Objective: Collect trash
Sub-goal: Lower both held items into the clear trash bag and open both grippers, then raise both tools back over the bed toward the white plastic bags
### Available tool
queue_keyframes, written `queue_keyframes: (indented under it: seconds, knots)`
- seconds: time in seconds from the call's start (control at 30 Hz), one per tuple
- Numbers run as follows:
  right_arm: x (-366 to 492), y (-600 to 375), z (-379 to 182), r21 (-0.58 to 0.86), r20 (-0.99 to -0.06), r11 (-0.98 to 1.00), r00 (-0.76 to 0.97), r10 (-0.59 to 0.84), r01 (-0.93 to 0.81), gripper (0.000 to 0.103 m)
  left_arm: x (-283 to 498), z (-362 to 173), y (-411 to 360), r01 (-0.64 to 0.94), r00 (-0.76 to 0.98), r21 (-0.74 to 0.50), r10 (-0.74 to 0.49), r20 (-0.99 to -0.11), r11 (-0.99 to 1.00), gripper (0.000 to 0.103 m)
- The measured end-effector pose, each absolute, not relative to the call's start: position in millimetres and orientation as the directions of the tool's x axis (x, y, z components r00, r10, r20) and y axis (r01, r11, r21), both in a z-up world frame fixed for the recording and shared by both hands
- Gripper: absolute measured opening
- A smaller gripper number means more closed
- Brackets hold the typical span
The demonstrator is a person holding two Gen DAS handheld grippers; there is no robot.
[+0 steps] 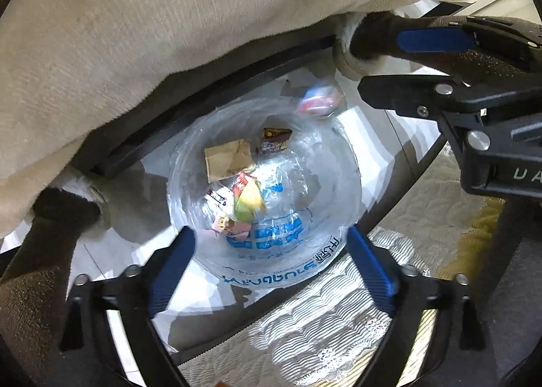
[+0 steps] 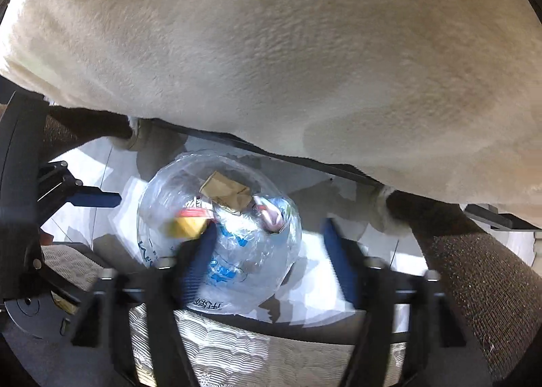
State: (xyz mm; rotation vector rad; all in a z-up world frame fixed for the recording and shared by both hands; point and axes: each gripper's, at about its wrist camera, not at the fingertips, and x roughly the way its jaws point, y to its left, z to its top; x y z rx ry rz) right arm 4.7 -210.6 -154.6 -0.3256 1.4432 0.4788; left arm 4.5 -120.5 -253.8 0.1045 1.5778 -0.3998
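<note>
A bin lined with a clear plastic bag [image 1: 305, 251] with blue print stands on the floor below both grippers. It holds a brown paper piece [image 1: 227, 160], a dark wrapper [image 1: 273, 140] and several coloured wrappers [image 1: 247, 199]. A pink-and-blue wrapper [image 1: 318, 99], blurred, is in the air at the bin's far rim. My left gripper [image 1: 271, 272] is open and empty above the near rim. My right gripper [image 2: 271, 261] is open and empty over the bag [image 2: 237, 272]; it also shows in the left wrist view [image 1: 399, 65]. The pink wrapper [image 2: 271, 214] shows there over the bag.
A cream plush cushion [image 1: 169, 31] on a dark frame overhangs the far side of the bin. Brown furry legs [image 1: 50, 224] with white cuffs stand at both sides. A patterned pale rug [image 1: 305, 336] lies by the near side, on white floor tiles.
</note>
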Motion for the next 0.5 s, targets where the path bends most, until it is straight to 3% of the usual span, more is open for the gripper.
queue_keyframes:
  seconds: [0.07, 0.17, 0.33, 0.5]
  knots:
    - [4, -215, -153, 0.068, -0.991, 0.873, 0.071, 0.117, -0.483, 0.076, 4, -248, -121, 0.312, -0.037, -0.193, -0.191, -0.981, 0.93, 0.096]
    - [5, -220, -146, 0.067, -0.987, 0.882, 0.101, 0.128, -0.466, 0.077, 3, -238, -121, 0.315, 0.006, -0.187, -0.199, -0.98, 0.93, 0.096]
    - [3, -229, -127, 0.06, -0.971, 0.894, 0.182, 0.155, -0.444, 0.093, -1, -215, -120, 0.324, 0.103, -0.167, -0.21, -0.972, 0.931, 0.096]
    - [0, -238, -101, 0.047, -0.943, 0.91, 0.283, 0.176, -0.412, 0.093, -8, -185, -120, 0.345, 0.223, -0.15, -0.236, -0.946, 0.926, 0.096]
